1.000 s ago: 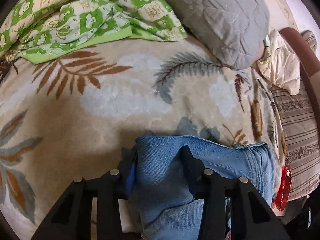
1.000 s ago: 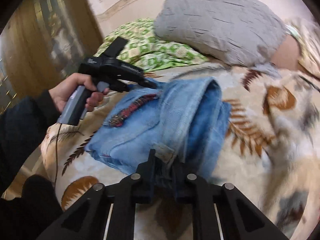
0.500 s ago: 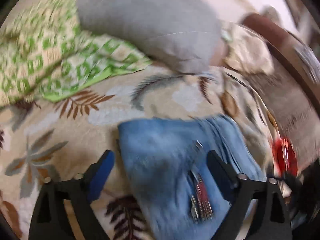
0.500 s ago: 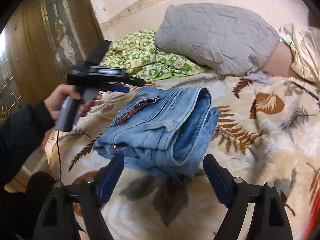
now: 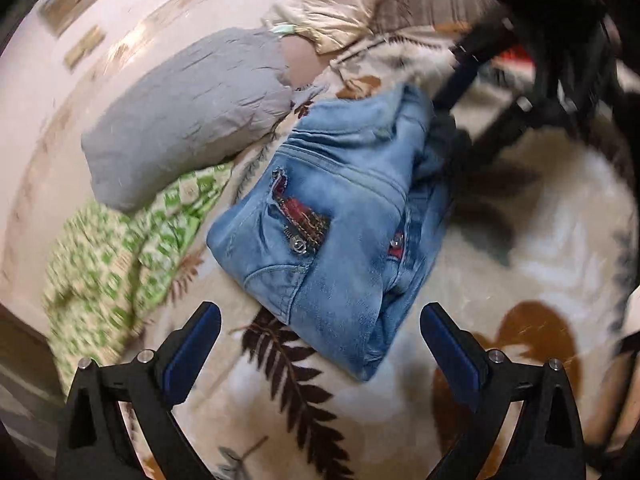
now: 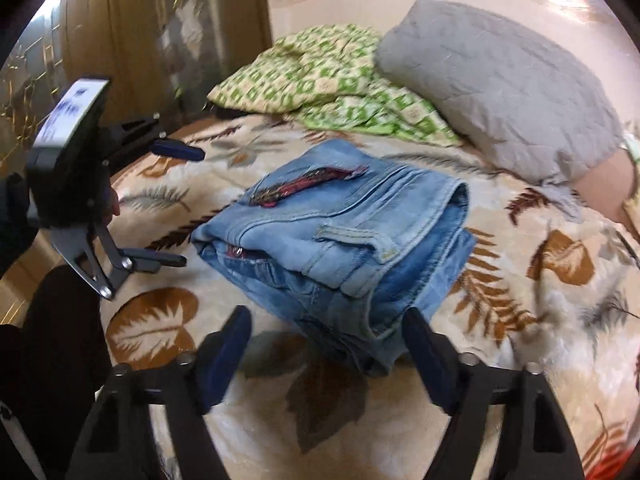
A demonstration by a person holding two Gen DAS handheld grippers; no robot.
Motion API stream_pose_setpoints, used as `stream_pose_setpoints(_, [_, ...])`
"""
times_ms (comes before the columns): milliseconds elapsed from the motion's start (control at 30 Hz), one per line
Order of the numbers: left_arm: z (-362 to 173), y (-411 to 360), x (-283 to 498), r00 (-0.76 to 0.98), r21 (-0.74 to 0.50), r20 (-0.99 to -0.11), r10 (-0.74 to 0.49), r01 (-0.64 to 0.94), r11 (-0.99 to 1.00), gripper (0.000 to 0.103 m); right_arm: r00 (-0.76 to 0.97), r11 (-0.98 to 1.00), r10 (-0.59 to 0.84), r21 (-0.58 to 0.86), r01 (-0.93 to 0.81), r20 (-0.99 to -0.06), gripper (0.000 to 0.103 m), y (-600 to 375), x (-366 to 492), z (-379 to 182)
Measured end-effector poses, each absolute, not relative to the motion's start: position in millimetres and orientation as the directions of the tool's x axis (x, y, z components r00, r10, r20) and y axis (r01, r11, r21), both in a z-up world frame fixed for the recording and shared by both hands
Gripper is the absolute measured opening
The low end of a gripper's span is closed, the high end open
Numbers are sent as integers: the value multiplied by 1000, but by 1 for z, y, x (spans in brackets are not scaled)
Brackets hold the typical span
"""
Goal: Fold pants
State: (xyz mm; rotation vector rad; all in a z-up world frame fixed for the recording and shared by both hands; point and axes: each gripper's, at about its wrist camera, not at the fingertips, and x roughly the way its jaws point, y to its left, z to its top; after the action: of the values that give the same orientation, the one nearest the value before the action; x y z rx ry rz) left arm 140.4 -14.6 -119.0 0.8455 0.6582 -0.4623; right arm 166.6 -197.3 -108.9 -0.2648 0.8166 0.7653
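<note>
The light blue jeans (image 5: 340, 208) lie folded in a compact stack on the leaf-patterned blanket (image 5: 540, 280), a red patch and zipper on top. They also show in the right wrist view (image 6: 344, 236). My left gripper (image 5: 320, 340) is open and empty, held back from the stack's near edge. It also shows at the left of the right wrist view (image 6: 176, 208), open, apart from the jeans. My right gripper (image 6: 326, 344) is open and empty, just short of the stack's near corner.
A grey quilted pillow (image 6: 504, 92) and a green checked cloth (image 6: 332, 80) lie beyond the jeans. A beige cushion (image 5: 336, 12) is behind the pillow. A wooden door (image 6: 140, 40) stands at the left. The leaf blanket (image 6: 560, 320) spreads to the right.
Both grippers were shut on the jeans a second ago. They have let go, opened wide and drawn back. The folded jeans now rest on the blanket.
</note>
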Motion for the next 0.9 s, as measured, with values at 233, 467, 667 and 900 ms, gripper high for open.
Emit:
stream_pose_setpoints(233, [-149,-28,156,695,580,-717,-58,640,504,28,426,714,471,51,-698,-772,32,-188,181,-126])
stream_pose_setpoints(467, [-156,-22,160,683,562,-727,-70,650,511,20,446,741,467,63,-668,-763,15,-204,186,-128])
stream_pose_setpoints(667, [-162,-27,160,687,574,-724,-56,646,504,20,453,766,464,88,-637,-761,14,-213,186,-133])
stream_pose_setpoints(900, [-144,-22,147,716,582,-698,-24,587,562,68,451,810,419,100,-579,-788,61,-219,180,-123])
